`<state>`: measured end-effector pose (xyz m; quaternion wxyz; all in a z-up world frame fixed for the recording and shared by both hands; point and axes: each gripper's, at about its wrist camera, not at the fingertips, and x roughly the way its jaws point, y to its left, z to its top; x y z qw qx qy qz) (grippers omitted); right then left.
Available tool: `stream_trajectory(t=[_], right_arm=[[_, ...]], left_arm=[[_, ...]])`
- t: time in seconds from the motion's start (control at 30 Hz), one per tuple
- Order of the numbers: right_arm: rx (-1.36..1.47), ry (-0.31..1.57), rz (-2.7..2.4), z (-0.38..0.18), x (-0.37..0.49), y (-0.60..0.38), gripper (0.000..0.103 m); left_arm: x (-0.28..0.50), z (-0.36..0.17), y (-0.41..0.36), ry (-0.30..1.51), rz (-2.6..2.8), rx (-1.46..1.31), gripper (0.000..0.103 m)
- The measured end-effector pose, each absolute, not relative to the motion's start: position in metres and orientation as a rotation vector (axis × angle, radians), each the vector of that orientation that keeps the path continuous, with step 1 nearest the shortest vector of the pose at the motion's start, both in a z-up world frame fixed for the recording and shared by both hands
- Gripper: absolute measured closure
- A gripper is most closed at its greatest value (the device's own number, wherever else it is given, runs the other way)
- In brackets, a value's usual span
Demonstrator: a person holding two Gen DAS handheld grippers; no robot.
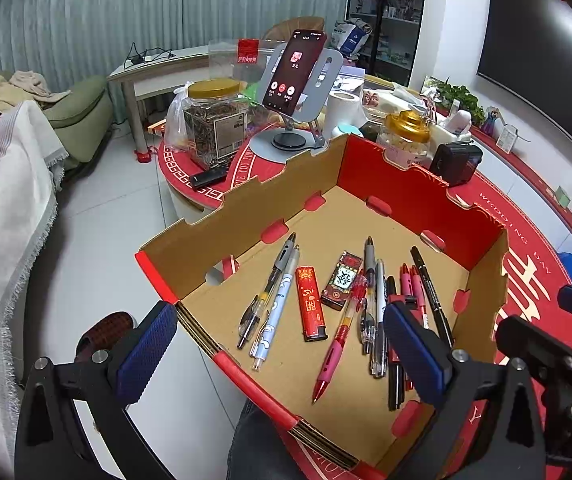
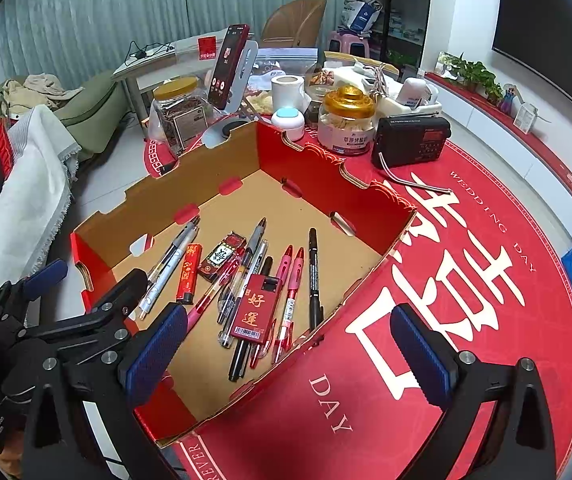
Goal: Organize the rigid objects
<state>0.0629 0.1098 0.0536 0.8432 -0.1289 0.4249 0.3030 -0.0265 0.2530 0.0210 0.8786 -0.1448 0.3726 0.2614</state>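
Pens and small red boxes lying flat in an open cardboard tray (image 2: 133, 208), both grippers spread wide and holding nothing.

Nearest, bottom of each frame: left gripper (image 1: 281, 356) and right gripper (image 2: 290, 348), jaws fully apart, empty, above the tray's near edge. Mid-frame on the tray floor: roughly a dozen pens (image 2: 241, 280), long axes near-parallel, tips toward the far red wall; exact count unclear where overlapping. Among them, a red lighter (image 1: 312, 304) and a dark patterned box (image 1: 342, 280). Only in the right wrist view: a red card box (image 2: 255, 308) atop the pens. Farther, upper frame: two gold-lidded jars (image 2: 348, 120), phone on stand (image 1: 296, 72), black radio (image 2: 412, 140).
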Motion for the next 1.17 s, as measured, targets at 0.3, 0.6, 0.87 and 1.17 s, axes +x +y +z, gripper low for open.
stream_trajectory(t=[0.3,0.6,0.87,1.17], right_arm=[[-0.276,0.904,0.651,0.0529,0.0615,0.1114,0.001],[-0.274,0.906,0.657,0.0537,0.0605,0.1118,0.001],[-0.274,0.907,0.667,0.0552,0.059,0.1124,0.001],[-0.271,0.904,0.669,0.0569,0.0586,0.1125,0.001]], left_arm=[[-0.0284,0.0188,0.2543,0.785,0.541,-0.308,0.0],[-0.0297,0.0173,0.2548,0.791,0.543,-0.312,0.0],[-0.029,0.0171,0.2537,0.795,0.543,-0.306,0.0],[-0.0319,0.0183,0.2528,0.777,0.569,-0.289,0.0]])
